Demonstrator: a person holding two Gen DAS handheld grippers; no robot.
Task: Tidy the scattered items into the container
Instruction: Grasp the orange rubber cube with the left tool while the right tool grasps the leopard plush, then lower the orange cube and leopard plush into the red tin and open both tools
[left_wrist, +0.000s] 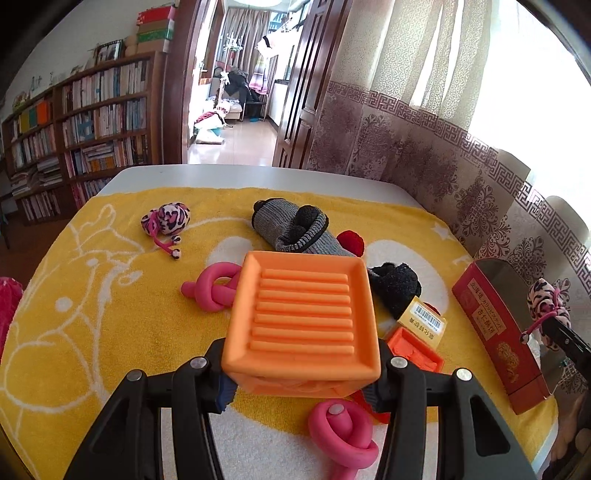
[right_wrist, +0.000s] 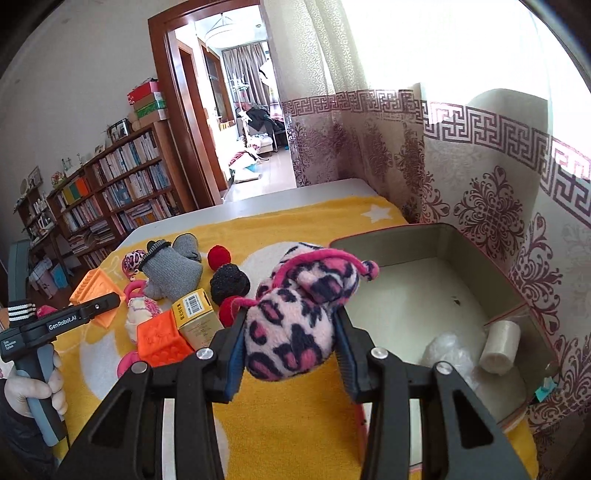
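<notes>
Yellow towel on the surface, red tin (right_wrist: 436, 295) by the curtain.
Right claw (right_wrist: 291, 332) clamps the leopard plush (right_wrist: 295, 310) just left of the tin's open mouth, nearer; left claw (left_wrist: 301, 373) holds the orange block (left_wrist: 303, 314), farther left.

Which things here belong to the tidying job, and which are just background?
Job:
- red tin
- leopard plush, held in right gripper
- orange block, held in left gripper
- grey glove
- pink knot
- yellow box

Background:
- bookshelf
- curtain
- yellow towel
</notes>
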